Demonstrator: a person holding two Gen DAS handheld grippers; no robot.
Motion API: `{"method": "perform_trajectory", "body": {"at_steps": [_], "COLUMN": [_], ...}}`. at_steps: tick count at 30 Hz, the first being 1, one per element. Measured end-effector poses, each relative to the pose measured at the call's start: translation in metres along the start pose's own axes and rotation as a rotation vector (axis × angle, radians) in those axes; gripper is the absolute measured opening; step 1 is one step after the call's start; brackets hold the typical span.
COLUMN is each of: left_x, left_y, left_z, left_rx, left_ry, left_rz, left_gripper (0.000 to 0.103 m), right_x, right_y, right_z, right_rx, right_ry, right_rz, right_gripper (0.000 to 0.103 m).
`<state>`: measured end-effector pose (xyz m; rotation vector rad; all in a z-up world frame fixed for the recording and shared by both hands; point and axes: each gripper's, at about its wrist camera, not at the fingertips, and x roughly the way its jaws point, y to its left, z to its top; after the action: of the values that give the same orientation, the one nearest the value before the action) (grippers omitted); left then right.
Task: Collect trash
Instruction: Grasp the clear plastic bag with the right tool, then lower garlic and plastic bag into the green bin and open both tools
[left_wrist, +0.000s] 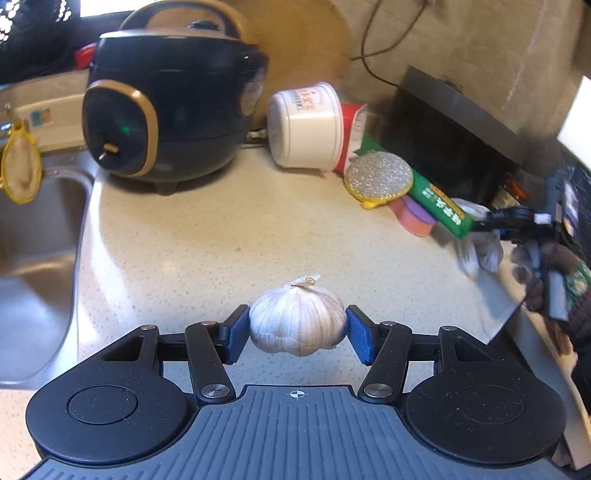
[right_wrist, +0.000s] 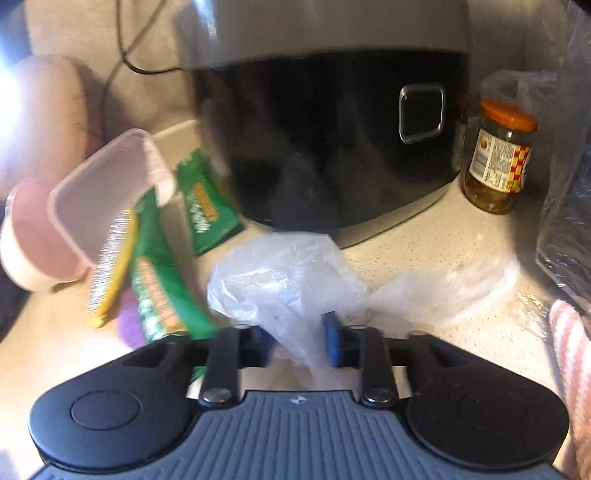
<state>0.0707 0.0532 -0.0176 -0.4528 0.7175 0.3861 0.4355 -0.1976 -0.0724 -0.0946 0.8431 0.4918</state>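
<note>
left wrist view: left gripper has its blue pads clamped on a garlic bulb over the speckled counter, sink off to the left
right wrist view: right gripper pinching a crumpled clear plastic bag in front of the black cooker, green wrappers just left, kinda blurry

One garlic bulb. One dark rice cooker with gold trim. One white tub, tipped on its side. One glittery scrubber. Two green wrappers: one, two. Two pink cups: one, another behind it. One purple lid. One crumpled clear bag. One black appliance. One jar, orange lid. One sink. Two claws: left, right.
</note>
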Motion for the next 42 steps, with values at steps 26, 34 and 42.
{"method": "perform_trajectory", "body": {"at_steps": [26,34,42], "left_x": [0.046,0.109,0.124], "left_y": [-0.164,-0.183,-0.179], "left_z": [-0.056,-0.138,-0.161], "left_rx": [0.351,0.304,0.235], "left_ry": [0.221,0.546,0.573], "left_rz": [-0.318,-0.349,-0.258], "left_gripper": [0.062,0.062,0.060], "right_x": [-0.205,-0.169,-0.131], "right_y": [-0.037,-0.087,-0.096], "right_z": [-0.147,-0.252,-0.306], "right_rx": [0.053,0.182,0.219], "right_ry": [-0.096,0.165,0.327], "right_rz": [0.217,0.128,0.100], "right_gripper": [0.010,0.010,0.013]}}
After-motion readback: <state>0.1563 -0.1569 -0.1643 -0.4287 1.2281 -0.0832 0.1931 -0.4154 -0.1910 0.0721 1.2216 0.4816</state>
